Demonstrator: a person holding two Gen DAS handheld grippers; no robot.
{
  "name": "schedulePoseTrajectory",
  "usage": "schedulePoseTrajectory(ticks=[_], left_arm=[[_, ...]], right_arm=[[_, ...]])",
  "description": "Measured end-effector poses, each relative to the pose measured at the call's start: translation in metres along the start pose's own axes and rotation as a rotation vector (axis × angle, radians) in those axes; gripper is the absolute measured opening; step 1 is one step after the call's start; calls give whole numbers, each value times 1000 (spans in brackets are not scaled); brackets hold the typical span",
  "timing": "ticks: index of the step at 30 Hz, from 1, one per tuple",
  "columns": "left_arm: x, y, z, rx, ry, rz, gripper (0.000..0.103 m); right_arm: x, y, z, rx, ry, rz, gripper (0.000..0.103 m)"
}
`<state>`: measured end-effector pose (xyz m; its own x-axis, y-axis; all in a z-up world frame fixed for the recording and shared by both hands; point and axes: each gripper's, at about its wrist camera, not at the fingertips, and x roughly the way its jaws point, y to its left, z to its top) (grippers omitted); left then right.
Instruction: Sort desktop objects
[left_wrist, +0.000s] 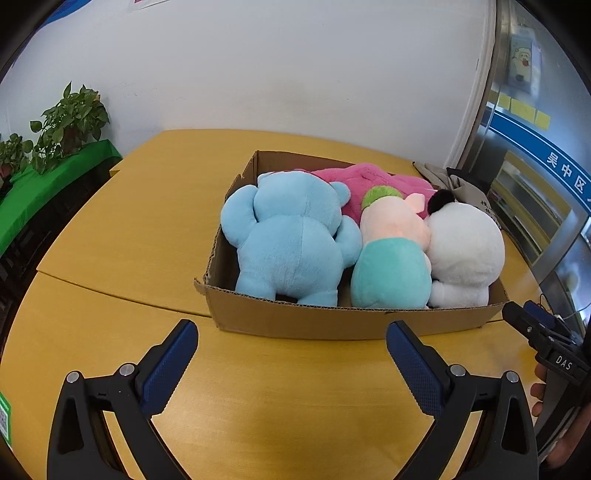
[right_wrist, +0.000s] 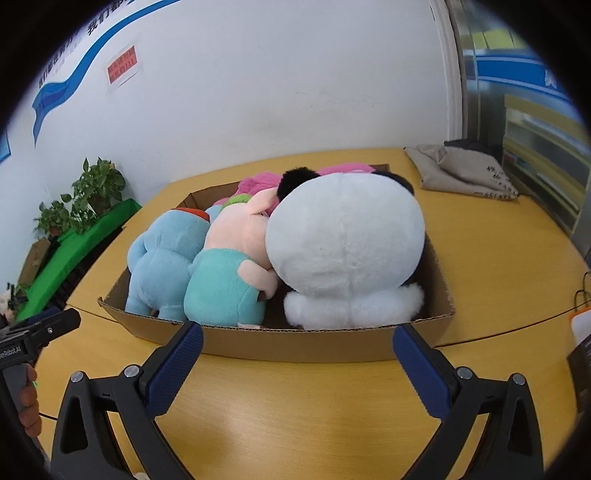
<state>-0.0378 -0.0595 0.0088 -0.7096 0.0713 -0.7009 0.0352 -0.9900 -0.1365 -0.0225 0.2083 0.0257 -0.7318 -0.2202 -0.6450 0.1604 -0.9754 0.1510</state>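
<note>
Each camera sits low behind its own two blue-padded fingers and looks forward over the yellow wooden table (left_wrist: 122, 240) at the brown cardboard box of soft toys (left_wrist: 332, 321) (right_wrist: 295, 343). The right camera is nearer the box. Both views share the box, toys, table and white wall.

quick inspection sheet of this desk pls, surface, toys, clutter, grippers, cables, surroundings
surface: yellow wooden table, seam across it
job's things: cardboard box holding blue plush, pink plush, peach and teal plush, white plush with black ears
clutter: folded beige cloth bag at the far right corner
grippers: left gripper and right gripper both open, empty, short of the box
cables: thin cable at the right table edge
surroundings: white wall, potted plants on a green shelf, glass door on the right
</note>
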Motion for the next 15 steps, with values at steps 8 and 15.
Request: schedulePoseTrajectory(ticks=[8,15], left_arm=[[-8,-1,-12,12,-1,21,103],[-6,-8,-14,24,4,17,103]], right_arm=[[-10,6,-12,-47,0,-37,103],[-11,10,-19,-69,0,-54,103]])
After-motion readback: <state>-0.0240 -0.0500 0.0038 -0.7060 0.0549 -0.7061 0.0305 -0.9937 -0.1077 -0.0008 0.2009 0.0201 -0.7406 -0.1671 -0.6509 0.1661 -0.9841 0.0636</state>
